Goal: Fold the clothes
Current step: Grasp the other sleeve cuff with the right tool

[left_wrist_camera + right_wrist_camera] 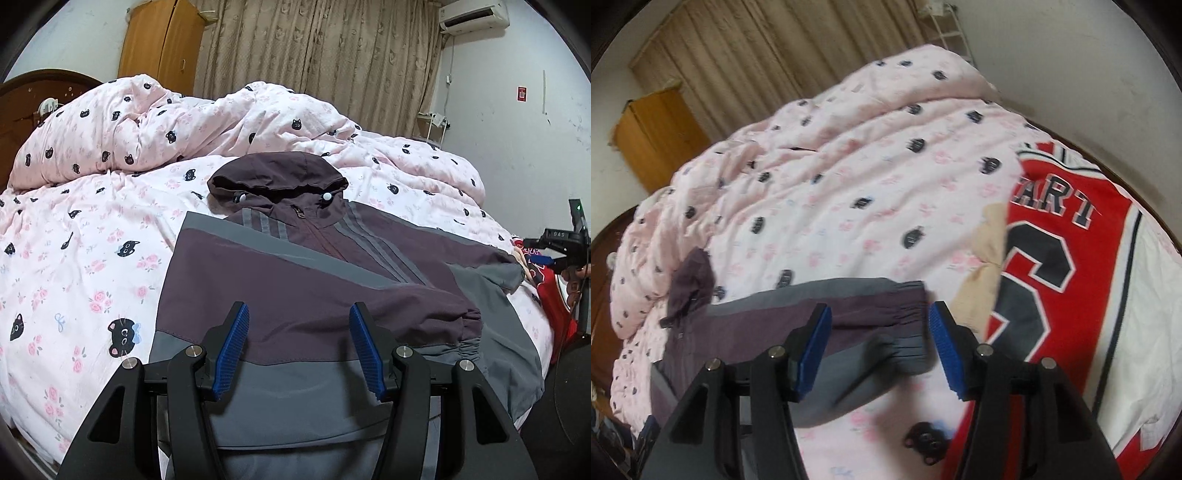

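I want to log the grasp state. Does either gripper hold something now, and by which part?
Nothing is held. The left gripper is open above the jacket, and the right gripper is open near the jacket's sleeve cuff, without closing on it.

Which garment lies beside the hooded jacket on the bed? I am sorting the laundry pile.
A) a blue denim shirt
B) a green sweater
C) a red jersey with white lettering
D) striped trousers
C: the red jersey lies flat on the quilt next to the jacket.
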Demonstrator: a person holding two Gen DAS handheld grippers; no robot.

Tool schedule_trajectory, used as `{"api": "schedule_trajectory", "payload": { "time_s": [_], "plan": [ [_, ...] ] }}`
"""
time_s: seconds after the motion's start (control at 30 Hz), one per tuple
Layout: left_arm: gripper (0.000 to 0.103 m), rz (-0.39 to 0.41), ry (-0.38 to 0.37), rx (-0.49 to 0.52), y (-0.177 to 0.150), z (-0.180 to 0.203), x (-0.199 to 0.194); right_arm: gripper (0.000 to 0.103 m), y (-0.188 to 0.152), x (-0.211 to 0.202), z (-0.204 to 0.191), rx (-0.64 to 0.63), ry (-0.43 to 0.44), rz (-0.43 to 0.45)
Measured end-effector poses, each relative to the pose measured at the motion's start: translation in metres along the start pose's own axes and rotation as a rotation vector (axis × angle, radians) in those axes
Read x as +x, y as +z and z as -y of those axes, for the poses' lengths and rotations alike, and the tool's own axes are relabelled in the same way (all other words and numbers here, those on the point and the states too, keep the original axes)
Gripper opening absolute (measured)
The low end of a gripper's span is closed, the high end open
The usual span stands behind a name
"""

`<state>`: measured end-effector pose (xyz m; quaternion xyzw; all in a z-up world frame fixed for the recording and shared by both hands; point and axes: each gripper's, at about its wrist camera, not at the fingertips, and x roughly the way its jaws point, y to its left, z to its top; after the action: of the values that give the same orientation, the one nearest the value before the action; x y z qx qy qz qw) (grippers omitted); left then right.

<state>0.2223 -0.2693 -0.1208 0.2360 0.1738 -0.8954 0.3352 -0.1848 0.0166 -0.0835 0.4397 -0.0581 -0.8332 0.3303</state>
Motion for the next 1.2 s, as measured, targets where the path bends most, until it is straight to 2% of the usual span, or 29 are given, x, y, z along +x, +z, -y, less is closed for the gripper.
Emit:
{"api": "schedule_trajectory", "payload": {
  "time_s": [0.4,0.5,0.67,1.03,1.1,1.2],
  "plan": [
    [0.051,-0.01,-0.011,-0.004,-0.002,0.001,0.002,0.057,-0.001,0.029,0.017,0.035,-0.024,-0.102],
    [0.051,-0.011,-0.013,-0.007,-0.002,0.001,0.002,0.053,-0.003,0.033,0.013,0.018,-0.027,-0.117],
    [0.052,-0.016,-0.013,-0.012,-0.003,-0.001,0.003,0.034,-0.005,0.032,0.008,-0.01,-0.055,-0.108],
    [0.052,-0.04,-0.001,-0.006,-0.006,-0.001,0.007,0.015,-0.004,0.023,0.0,-0.049,-0.059,-0.063],
    [0.052,-0.041,0.001,-0.003,-0.007,-0.001,0.008,0.007,-0.004,0.021,-0.004,-0.069,-0.065,-0.053],
    [0.052,-0.043,0.003,0.0,-0.007,-0.001,0.008,0.005,-0.005,0.014,-0.014,-0.117,-0.081,-0.019]
  ]
}}
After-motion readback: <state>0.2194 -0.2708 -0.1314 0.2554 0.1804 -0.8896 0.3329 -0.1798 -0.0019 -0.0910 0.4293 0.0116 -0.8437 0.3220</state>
